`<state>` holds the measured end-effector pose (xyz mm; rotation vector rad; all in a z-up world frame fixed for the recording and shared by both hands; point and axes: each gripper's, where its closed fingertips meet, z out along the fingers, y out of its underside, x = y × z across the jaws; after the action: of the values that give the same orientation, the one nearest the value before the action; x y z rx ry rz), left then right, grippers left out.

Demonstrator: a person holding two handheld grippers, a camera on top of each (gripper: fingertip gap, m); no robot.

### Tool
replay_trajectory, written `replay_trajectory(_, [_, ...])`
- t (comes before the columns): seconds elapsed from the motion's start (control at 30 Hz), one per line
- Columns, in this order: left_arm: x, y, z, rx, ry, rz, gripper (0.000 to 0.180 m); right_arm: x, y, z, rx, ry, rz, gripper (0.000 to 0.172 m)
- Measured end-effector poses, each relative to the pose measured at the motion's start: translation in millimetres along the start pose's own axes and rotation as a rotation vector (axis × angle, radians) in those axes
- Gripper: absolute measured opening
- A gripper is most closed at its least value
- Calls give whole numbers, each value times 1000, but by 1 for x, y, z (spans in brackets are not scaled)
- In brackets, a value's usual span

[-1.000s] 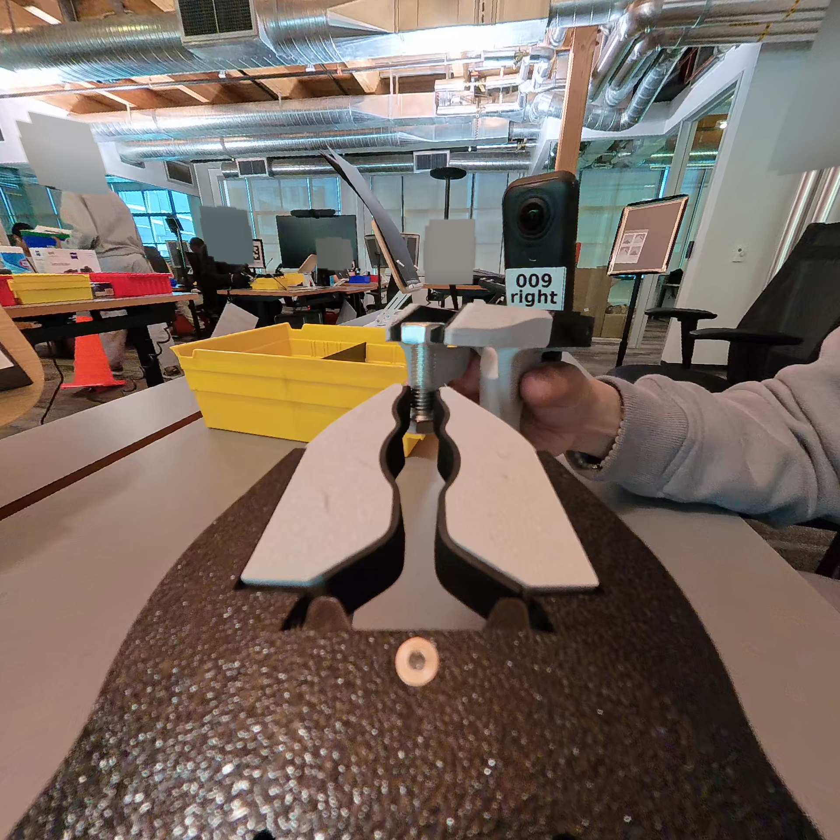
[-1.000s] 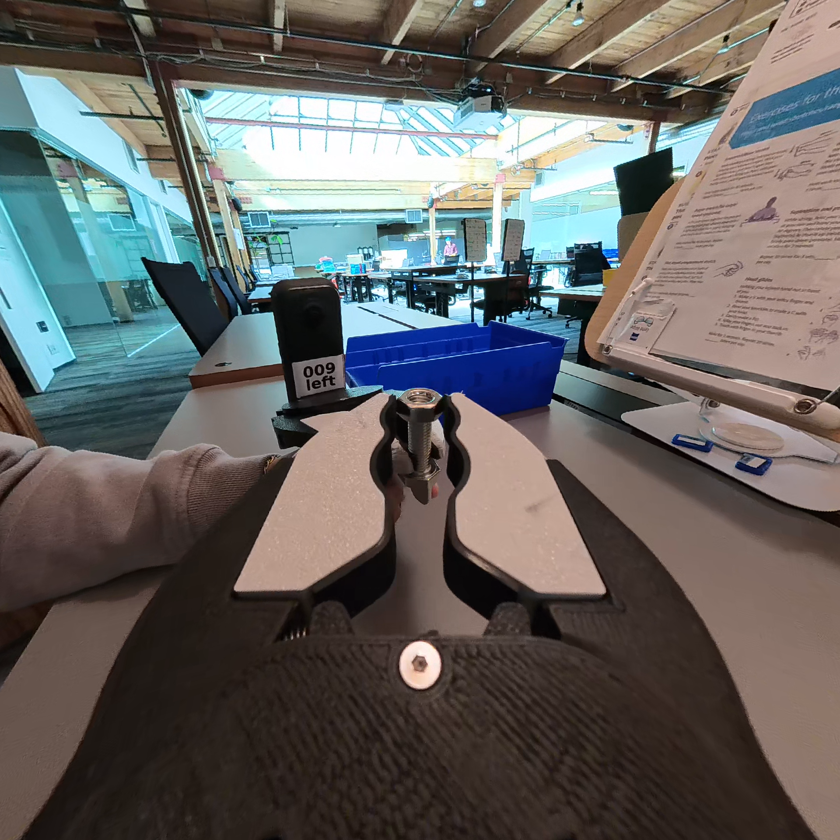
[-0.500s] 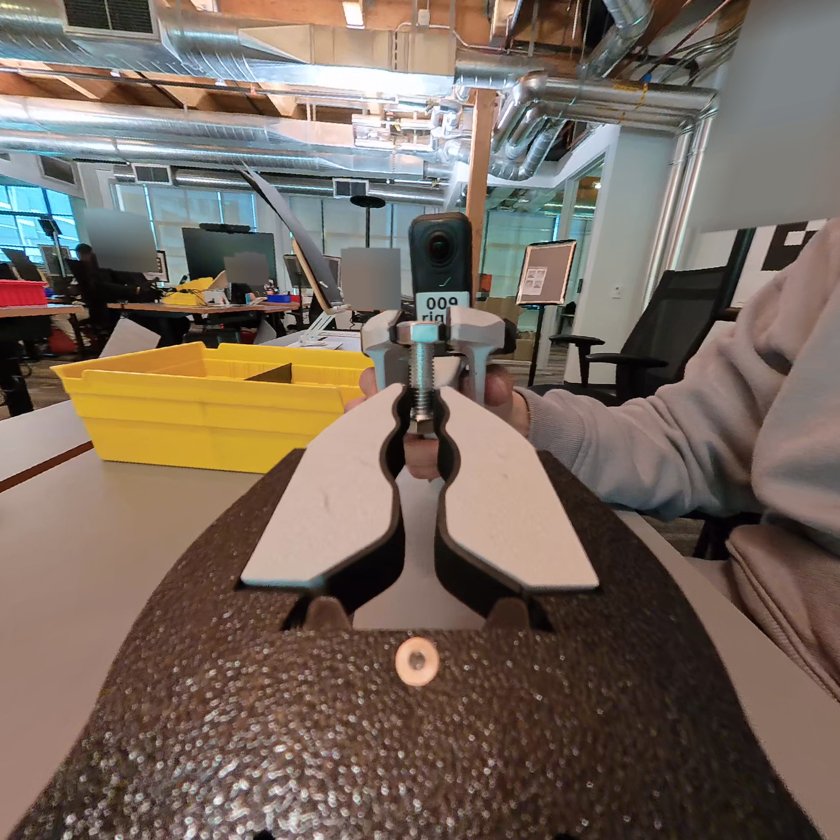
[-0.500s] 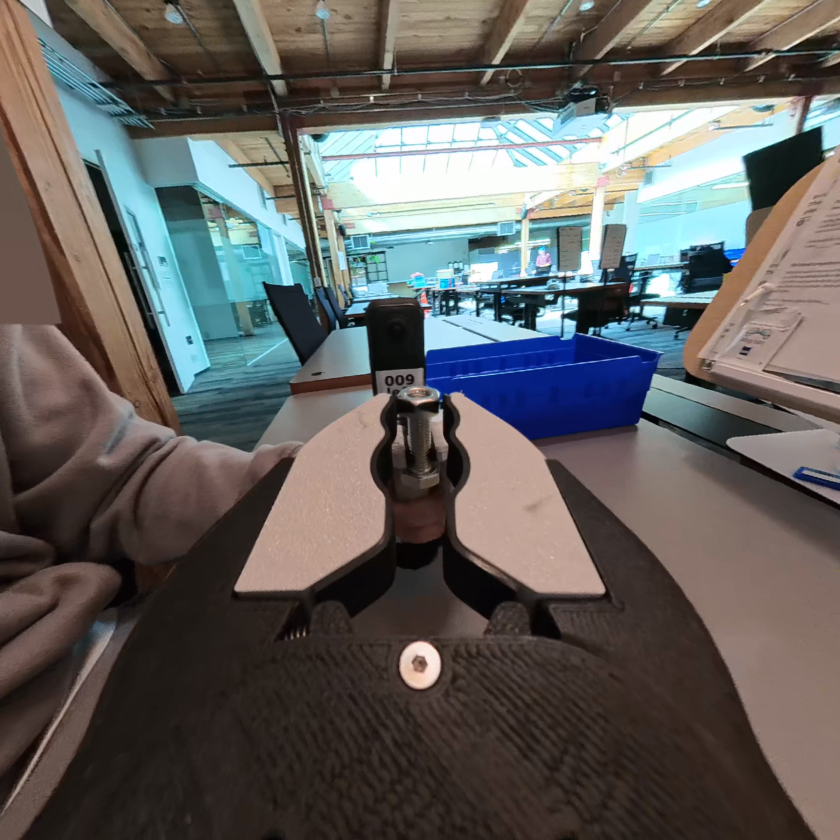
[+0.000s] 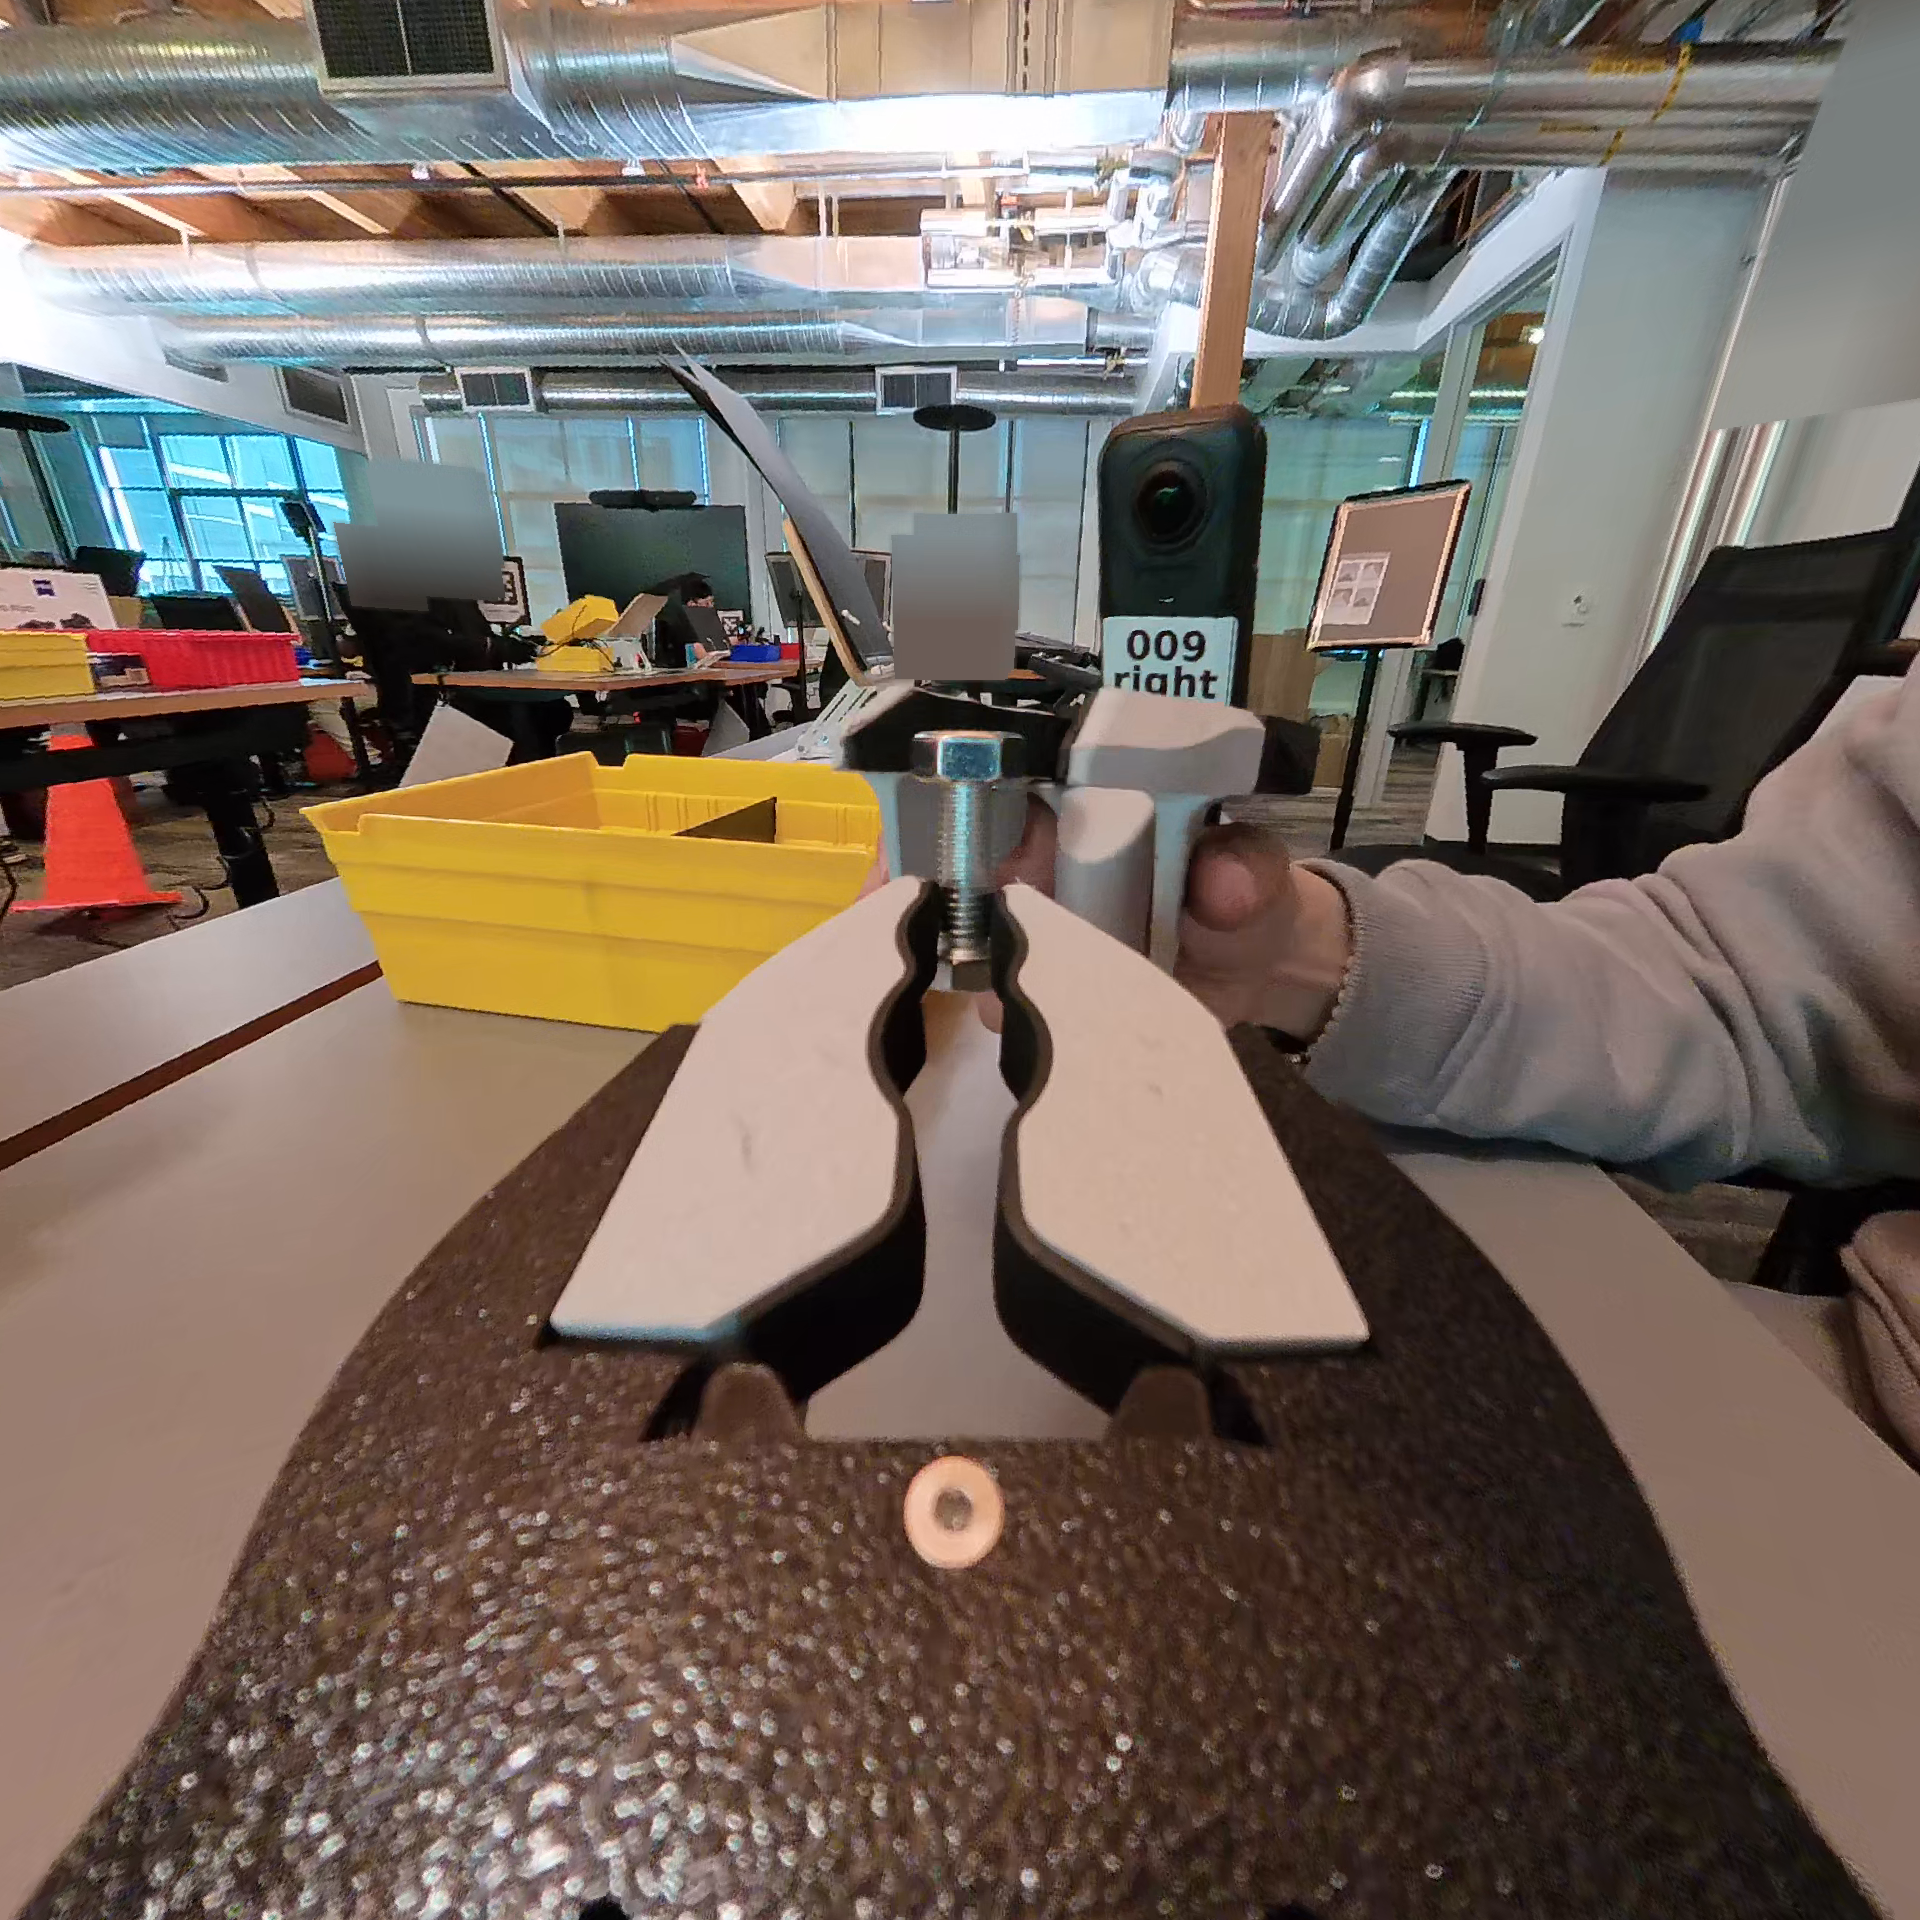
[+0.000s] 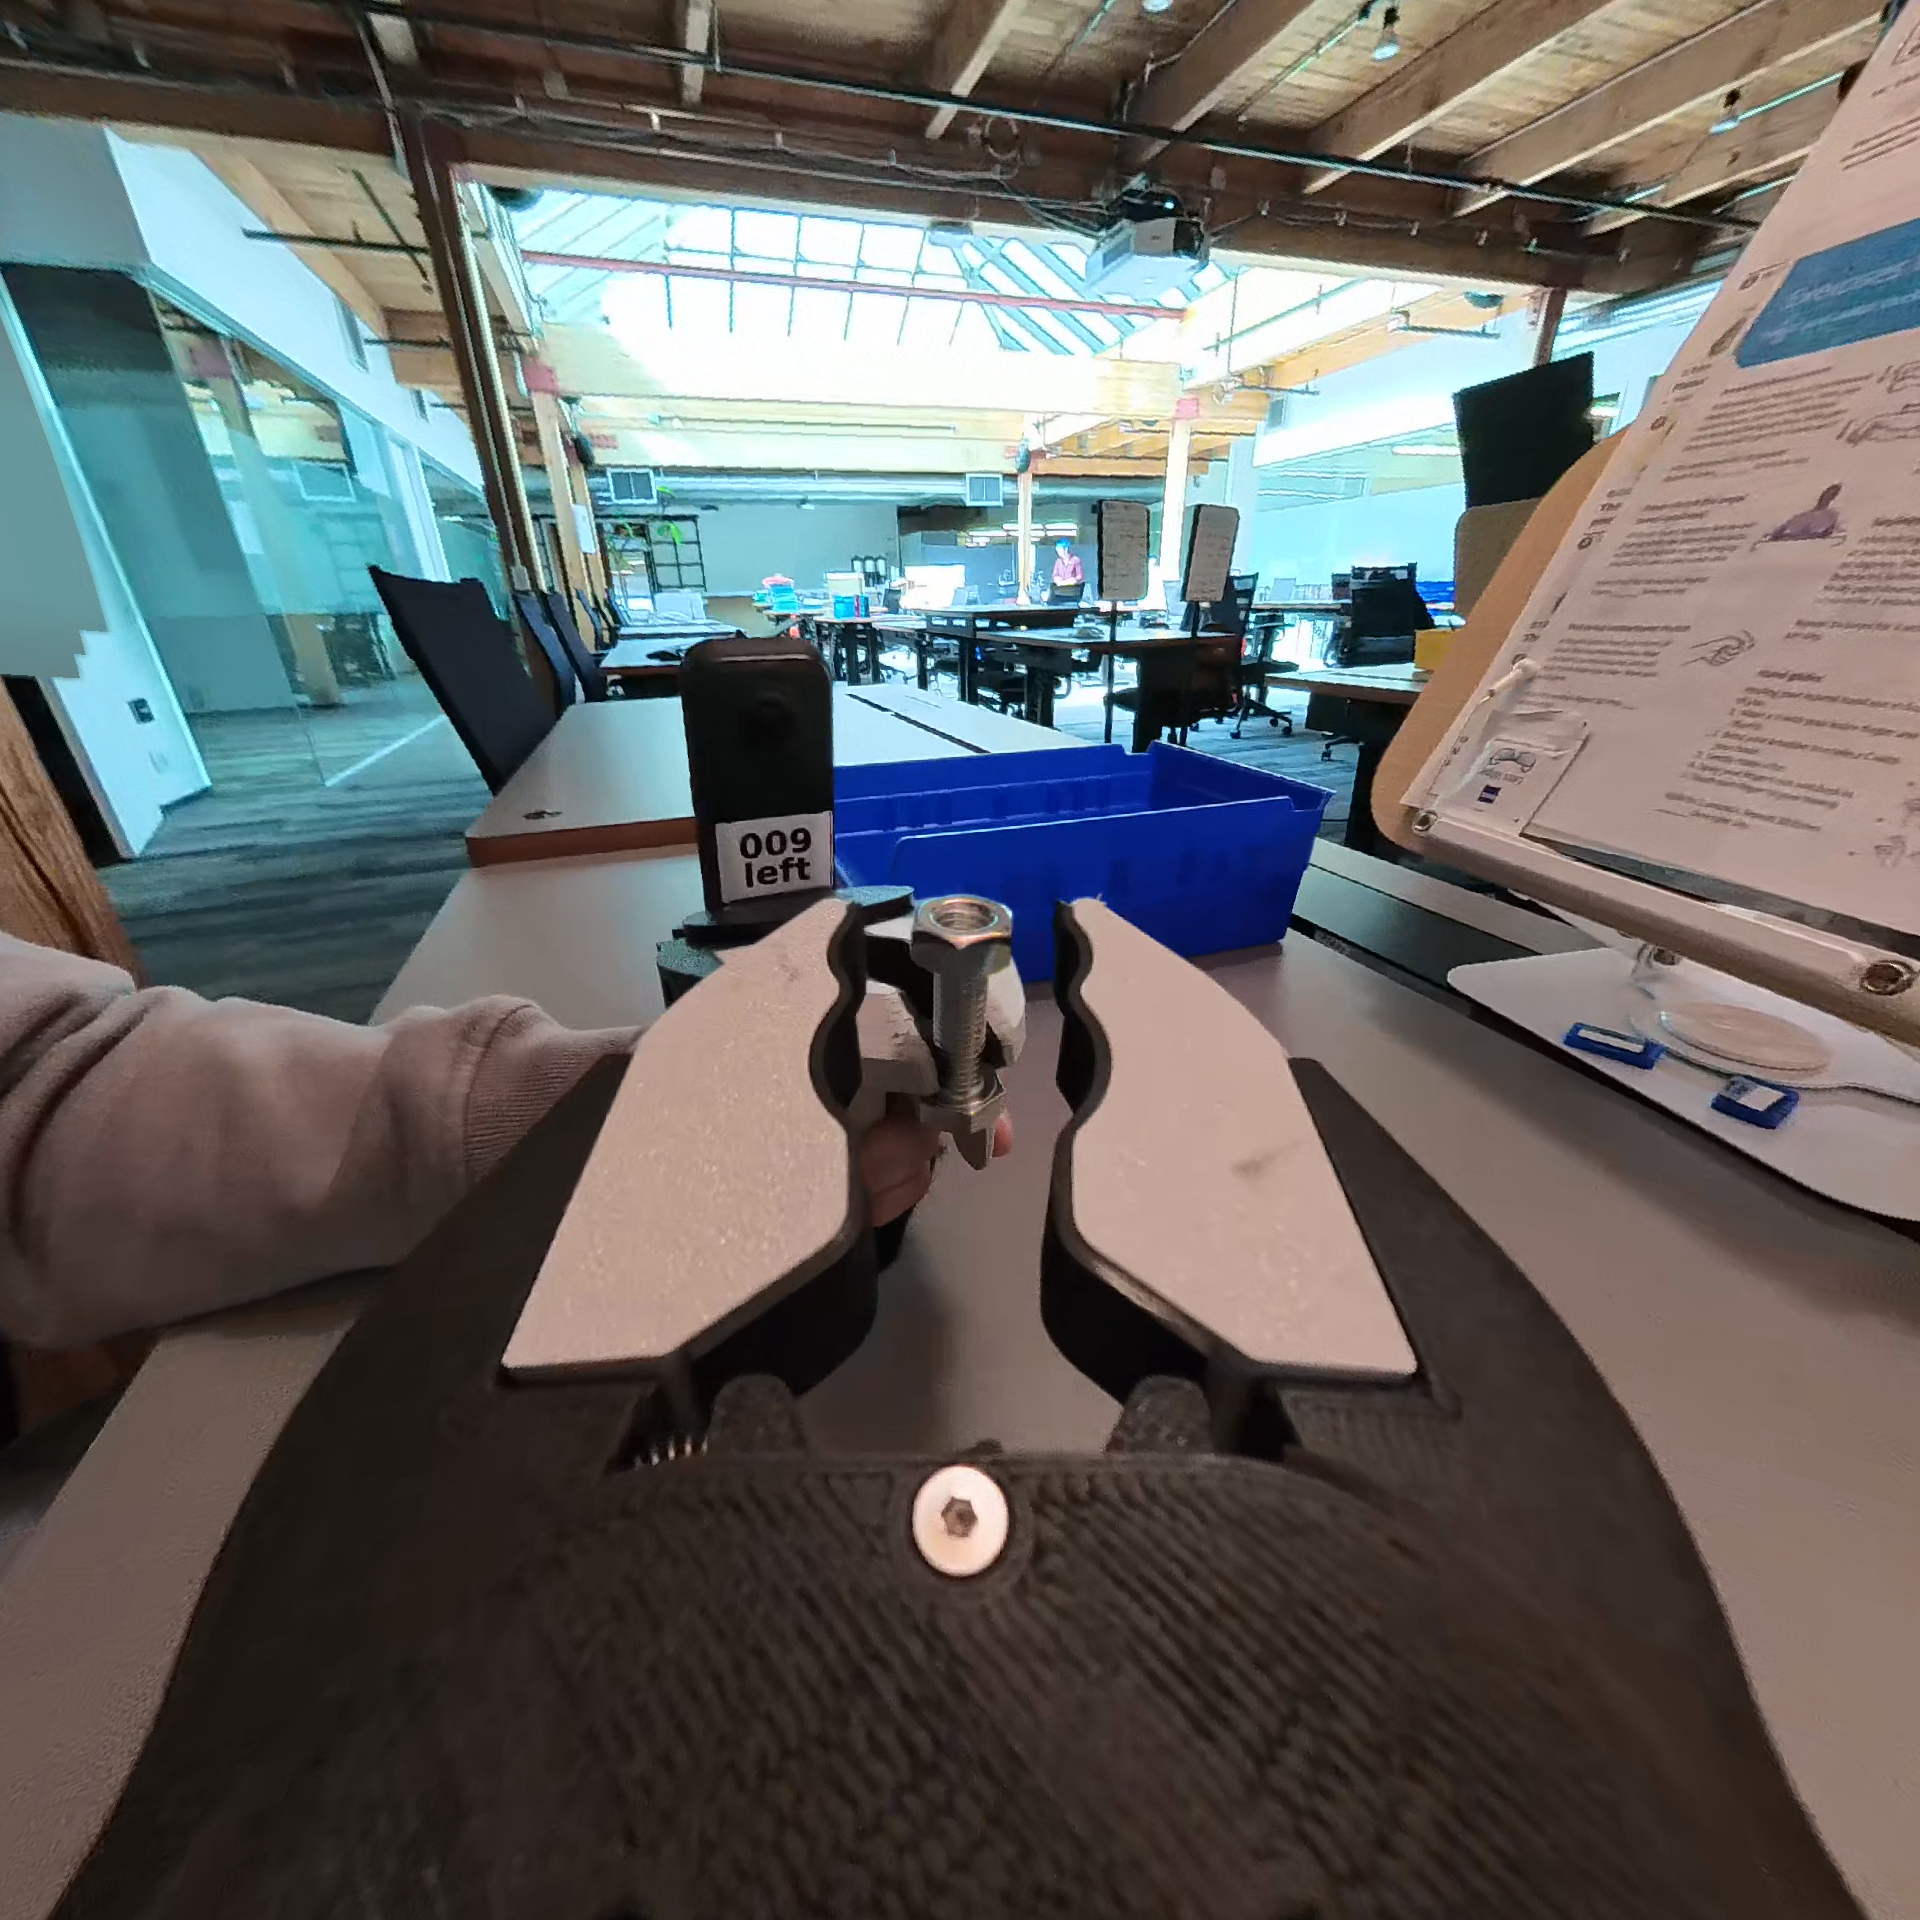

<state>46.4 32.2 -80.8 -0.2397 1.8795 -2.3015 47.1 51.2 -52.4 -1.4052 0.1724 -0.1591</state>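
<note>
Above the grey table [image 5: 312, 1195], the two grippers face each other with a silver bolt [image 5: 964, 831] between them, and the bolt serves as the landmark here. The left gripper [image 5: 961, 925] is clenched on the bolt's threaded shank, both pale fingers [image 5: 800, 1091] pressing against the threads from either side. In the left wrist view the hex head is at the top; in the right wrist view the bolt [image 6: 961, 1013] shows with a hex nut [image 6: 961, 925] on the upper end and the head at the lower end, tilted a little.

The right gripper [image 6: 961, 935] stands released: its fingertips [image 6: 1143, 1039] flank the nut with clear gaps on both sides, touching neither nut nor bolt. Seen from the left wrist view, its fingers sit just behind the bolt's head, with the person's hand [image 5: 1247, 935] and a grey sleeve [image 5: 1610, 987] to the right of the bolt.

Behind the bolt and to its left in the left wrist view sits a yellow bin [image 5: 592, 883] on the table. In the right wrist view, a blue bin [image 6: 1081, 842] lies just behind the bolt, and a document stand [image 6: 1714, 623] with printed sheets rises to the bolt's right. Another sleeve [image 6: 260, 1122] reaches in from the left of the bolt.
</note>
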Motion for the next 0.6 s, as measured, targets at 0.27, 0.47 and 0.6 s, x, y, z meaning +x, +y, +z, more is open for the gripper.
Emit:
replay_trajectory(0.27, [5,0,2,-2,27,6,8,-5,-5,-4,24,-65,26,18])
replay_trajectory(0.47, [2,0,0,-1,18,4,8,22,-35,-27,141,58,-15,18])
replay_trajectory(0.6, [-1,2,-1,-22,-6,16,8,112,-51,-101,-8,644,-288,18])
